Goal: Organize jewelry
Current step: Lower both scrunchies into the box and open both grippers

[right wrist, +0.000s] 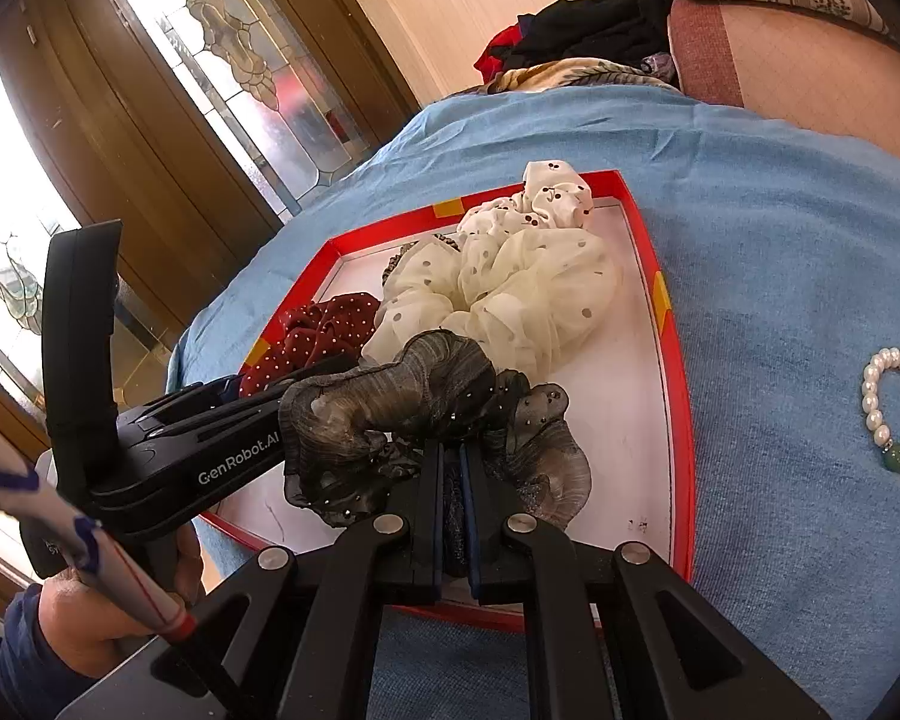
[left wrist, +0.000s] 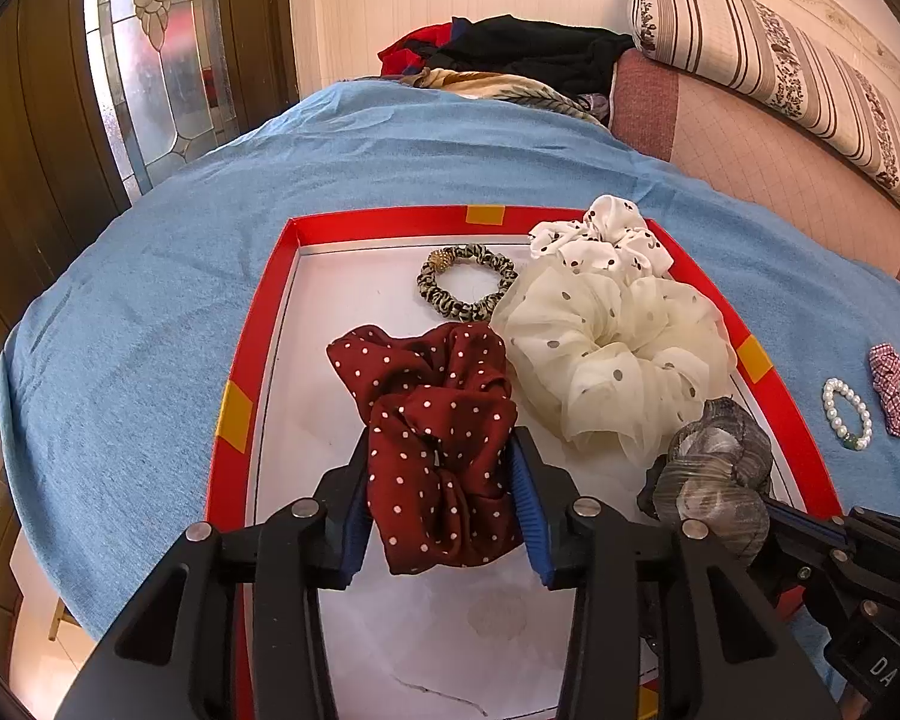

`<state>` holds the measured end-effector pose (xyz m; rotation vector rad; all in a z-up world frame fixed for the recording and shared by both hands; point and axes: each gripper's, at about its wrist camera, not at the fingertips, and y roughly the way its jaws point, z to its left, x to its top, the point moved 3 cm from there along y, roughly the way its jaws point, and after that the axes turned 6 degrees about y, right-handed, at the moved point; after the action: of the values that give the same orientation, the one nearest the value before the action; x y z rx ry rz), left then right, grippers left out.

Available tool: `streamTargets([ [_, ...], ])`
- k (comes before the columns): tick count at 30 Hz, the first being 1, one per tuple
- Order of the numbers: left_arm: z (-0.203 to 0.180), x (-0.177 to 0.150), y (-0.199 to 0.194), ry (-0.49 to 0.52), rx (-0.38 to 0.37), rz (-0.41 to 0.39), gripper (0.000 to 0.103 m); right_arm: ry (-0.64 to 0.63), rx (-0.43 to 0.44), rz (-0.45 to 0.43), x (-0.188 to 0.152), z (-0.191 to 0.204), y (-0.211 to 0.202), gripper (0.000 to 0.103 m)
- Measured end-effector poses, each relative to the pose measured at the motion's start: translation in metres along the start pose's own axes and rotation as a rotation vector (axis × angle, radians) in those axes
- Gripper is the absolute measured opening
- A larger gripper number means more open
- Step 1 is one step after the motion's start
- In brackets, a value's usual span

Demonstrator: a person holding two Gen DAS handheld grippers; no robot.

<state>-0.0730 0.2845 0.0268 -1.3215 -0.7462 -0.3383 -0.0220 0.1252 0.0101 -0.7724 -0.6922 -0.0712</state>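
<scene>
A red box lid tray [left wrist: 384, 221] [right wrist: 681, 396] lies on a blue cloth. My left gripper [left wrist: 441, 450] has its jaws wide apart on either side of a dark red dotted scrunchie [left wrist: 432, 438] [right wrist: 324, 330] that lies in the tray. My right gripper [right wrist: 453, 462] is shut on a grey sheer scrunchie [right wrist: 390, 402] [left wrist: 714, 468] and holds it over the tray's near right part. A cream dotted scrunchie [left wrist: 606, 348] [right wrist: 510, 288], a white dotted scrunchie [left wrist: 606, 234] [right wrist: 552, 192] and a leopard hair tie [left wrist: 465, 282] also lie in the tray.
A pearl bracelet [left wrist: 846, 414] [right wrist: 891, 414] and a red checked bow [left wrist: 891, 387] lie on the blue cloth [left wrist: 390, 150] right of the tray. Piled clothes [left wrist: 510, 60] and a striped pillow [left wrist: 780, 72] are at the back. A wooden door [right wrist: 180, 120] stands left.
</scene>
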Motion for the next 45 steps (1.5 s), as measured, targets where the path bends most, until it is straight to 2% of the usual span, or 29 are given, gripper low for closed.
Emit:
streamTargets([
  [11,0.001,0.001,-0.001,0.004,0.013,-0.008,0.05,0.004,-0.001,0.003,-0.001,0.001,0.0,0.008],
  [19,0.001,0.002,-0.001,0.006,0.016,-0.012,0.052,0.013,0.001,0.004,0.0,0.0,-0.002,0.008],
  [31,0.0,0.003,-0.007,0.019,0.033,-0.037,0.061,0.03,0.01,-0.015,0.007,-0.002,-0.013,0.015],
  [33,-0.001,0.004,-0.009,0.023,0.042,-0.044,0.066,0.031,0.012,-0.021,0.009,-0.002,-0.015,0.017],
  [37,-0.002,0.005,-0.013,0.024,0.047,-0.065,0.069,0.033,0.017,-0.036,0.011,-0.002,-0.021,0.025],
  [45,-0.004,0.008,-0.019,0.025,0.057,-0.093,0.073,0.045,0.024,-0.06,0.017,-0.004,-0.03,0.025],
])
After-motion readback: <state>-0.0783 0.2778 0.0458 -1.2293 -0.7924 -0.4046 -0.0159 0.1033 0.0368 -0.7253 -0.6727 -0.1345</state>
